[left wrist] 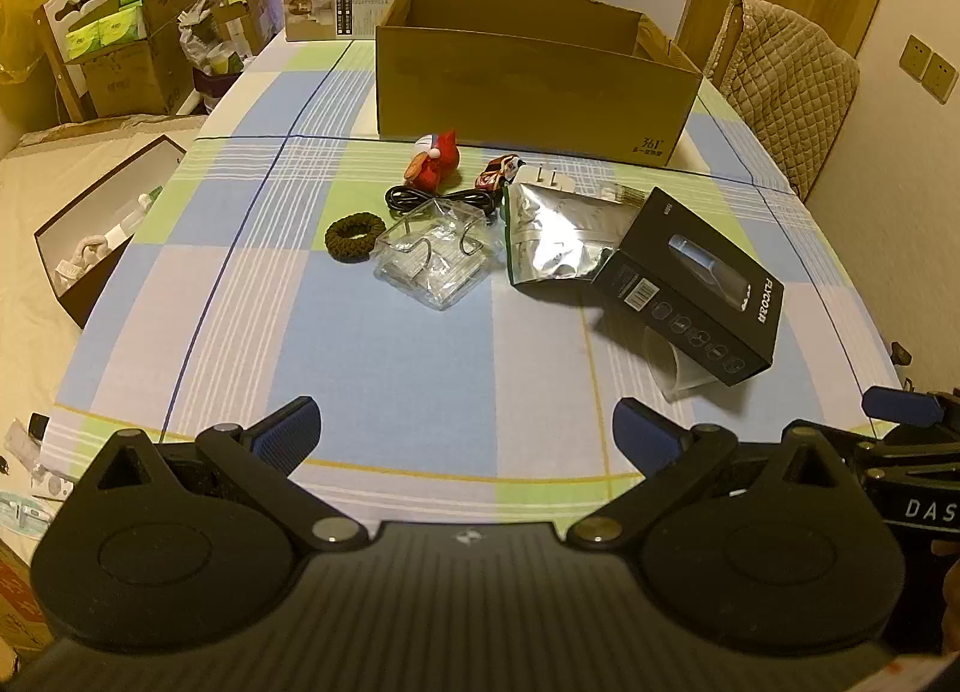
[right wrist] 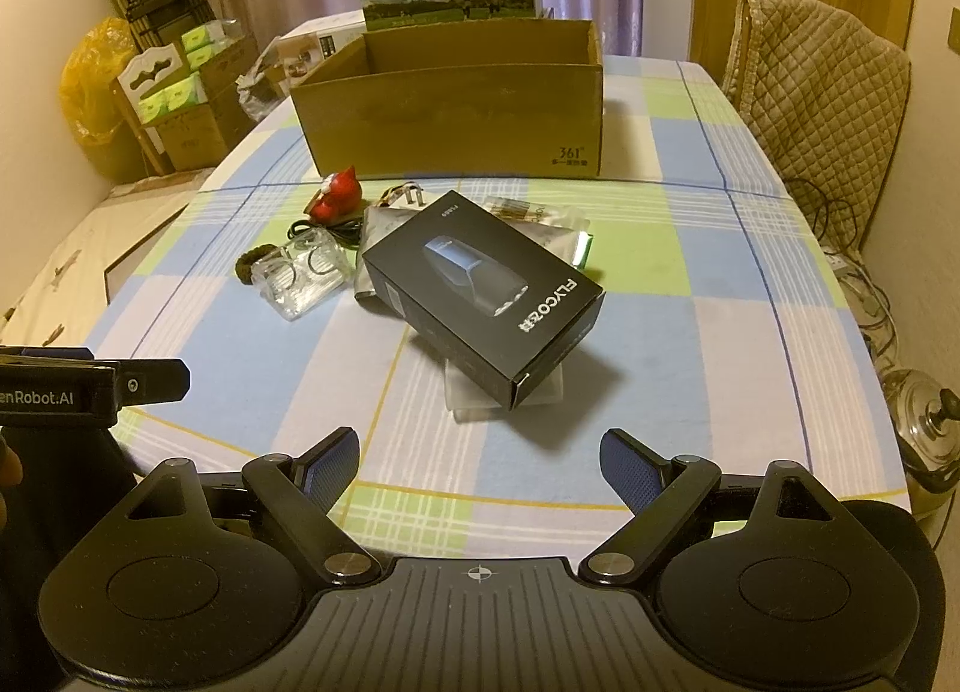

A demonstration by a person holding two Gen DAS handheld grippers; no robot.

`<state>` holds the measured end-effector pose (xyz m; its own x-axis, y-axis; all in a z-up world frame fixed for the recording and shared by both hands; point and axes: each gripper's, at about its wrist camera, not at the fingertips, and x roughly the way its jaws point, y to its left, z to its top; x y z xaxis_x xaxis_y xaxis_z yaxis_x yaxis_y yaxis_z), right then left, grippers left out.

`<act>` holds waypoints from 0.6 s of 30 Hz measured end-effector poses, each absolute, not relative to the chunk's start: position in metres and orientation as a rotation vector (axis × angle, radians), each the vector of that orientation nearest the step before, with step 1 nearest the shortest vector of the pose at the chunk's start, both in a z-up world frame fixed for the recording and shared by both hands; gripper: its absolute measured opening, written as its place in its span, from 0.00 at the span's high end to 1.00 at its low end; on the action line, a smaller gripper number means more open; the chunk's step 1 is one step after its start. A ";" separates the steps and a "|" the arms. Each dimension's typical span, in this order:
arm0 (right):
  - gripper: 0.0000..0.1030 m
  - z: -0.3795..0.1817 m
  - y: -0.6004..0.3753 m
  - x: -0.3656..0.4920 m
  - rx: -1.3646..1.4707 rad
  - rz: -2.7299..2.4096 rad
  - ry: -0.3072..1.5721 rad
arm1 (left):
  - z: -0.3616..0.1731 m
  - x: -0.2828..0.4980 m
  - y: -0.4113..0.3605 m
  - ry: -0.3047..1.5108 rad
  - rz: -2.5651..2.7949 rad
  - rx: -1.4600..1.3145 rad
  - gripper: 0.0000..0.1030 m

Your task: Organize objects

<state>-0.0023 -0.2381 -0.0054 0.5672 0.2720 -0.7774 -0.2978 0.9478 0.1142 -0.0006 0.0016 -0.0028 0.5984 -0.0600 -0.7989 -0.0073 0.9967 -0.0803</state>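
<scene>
Here, both pairs of tongs hover low over the near edge of the table (left wrist: 420, 368), jaws spread wide and holding nothing; the left tongs (left wrist: 465, 437) face the clutter head-on, the right tongs (right wrist: 480, 461) sit just beside them, aimed at the black box. Ahead and left of the left tongs lies a dark hair tie (left wrist: 355, 236); touching it on the right is a clear plastic case (left wrist: 435, 260) with wire hooks inside, a black cable (left wrist: 441, 199) looped just behind it; beyond the cable a red plush toy (left wrist: 433, 158) and a small snack wrapper (left wrist: 497, 171) rest near the cardboard box (left wrist: 534, 86), which stands open, well beyond everything, and is probably the destination. Further right a silver foil pouch (left wrist: 555, 239) lies flat, a white plug (left wrist: 546, 175) behind it; the black box (right wrist: 483, 296) leans across the pouch's edge and perches on a clear plastic piece (right wrist: 480, 401), directly ahead of the right tongs.

The risks, as I judge them: the black box sits tilted on its slippery support, so an off-centre pinch could tip it or drag the pouch along; the clear case is smooth and may squirt from the pads; the cable could snag the toy when lifted; the two tongs work close together and might collide.
</scene>
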 end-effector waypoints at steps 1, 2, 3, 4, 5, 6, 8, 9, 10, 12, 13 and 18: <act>0.17 -0.006 -0.238 -0.002 -0.031 0.335 0.908 | -0.002 -0.001 0.002 0.929 -0.031 -0.077 0.01; 0.17 -0.005 -0.238 -0.002 -0.032 0.335 0.908 | -0.002 -0.001 0.002 0.929 -0.031 -0.078 0.01; 0.17 -0.005 -0.238 -0.002 -0.032 0.335 0.909 | -0.002 -0.001 0.002 0.929 -0.031 -0.080 0.01; 0.17 -0.006 -0.238 -0.002 -0.032 0.334 0.909 | -0.003 -0.001 0.002 0.929 -0.031 -0.080 0.01; 0.17 -0.006 -0.238 -0.002 -0.032 0.335 0.909 | -0.003 -0.001 0.002 0.929 -0.031 -0.079 0.01; 0.17 -0.006 -0.238 -0.002 -0.033 0.335 0.909 | -0.003 -0.001 0.002 0.929 -0.031 -0.078 0.01; 0.17 -0.006 -0.238 -0.002 -0.035 0.336 0.911 | -0.003 -0.001 0.001 0.929 -0.029 -0.078 0.01; 0.17 -0.006 -0.238 -0.002 -0.035 0.337 0.912 | -0.002 -0.001 0.002 0.929 -0.030 -0.079 0.01; 0.17 -0.006 -0.238 -0.002 -0.036 0.337 0.912 | -0.002 -0.001 0.002 0.929 -0.029 -0.079 0.01; 0.17 -0.006 -0.237 -0.002 -0.037 0.338 0.913 | -0.002 -0.001 0.002 0.929 -0.030 -0.078 0.01; 0.17 -0.006 -0.237 -0.002 -0.037 0.339 0.913 | -0.002 -0.001 0.002 0.930 -0.030 -0.079 0.01; 0.17 -0.006 -0.236 -0.002 -0.040 0.340 0.915 | -0.002 0.000 0.002 0.930 -0.031 -0.078 0.01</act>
<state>-0.0016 -0.2357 -0.0060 0.5604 0.2713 -0.7826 -0.3051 0.9460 0.1095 -0.0004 0.0020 -0.0018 0.5977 -0.0606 -0.7994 -0.0072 0.9967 -0.0809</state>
